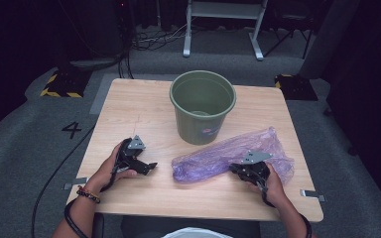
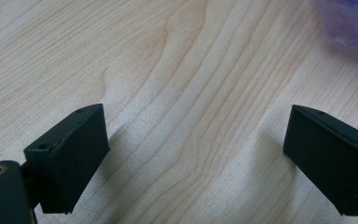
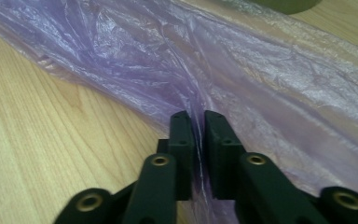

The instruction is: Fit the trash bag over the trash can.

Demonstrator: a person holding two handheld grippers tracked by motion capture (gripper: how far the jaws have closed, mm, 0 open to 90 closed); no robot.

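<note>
The purple plastic bag [image 1: 230, 156] lies crumpled and stretched out on the near right part of the wooden table [image 1: 144, 106], running from near centre up toward the far right. It is thin, translucent and heavily wrinkled, with no print that can be read on it. In the right gripper view a fold of the bag [image 3: 242, 74] is pinched between the two nearly closed jaws of the right gripper [image 3: 199, 116]; in the high view that right gripper [image 1: 250, 168] sits at the bag's near edge. Just beyond the bag stands a green bucket [image 1: 203, 105], upright, with a small pinkish label on its near wall too small to read. The left gripper [image 1: 146, 166] rests on the table to the left, apart from the bag, its jaws spread wide over bare wood [image 2: 196, 135]. A "4" [image 1: 72, 130] is marked on the grey floor to the left.
</note>
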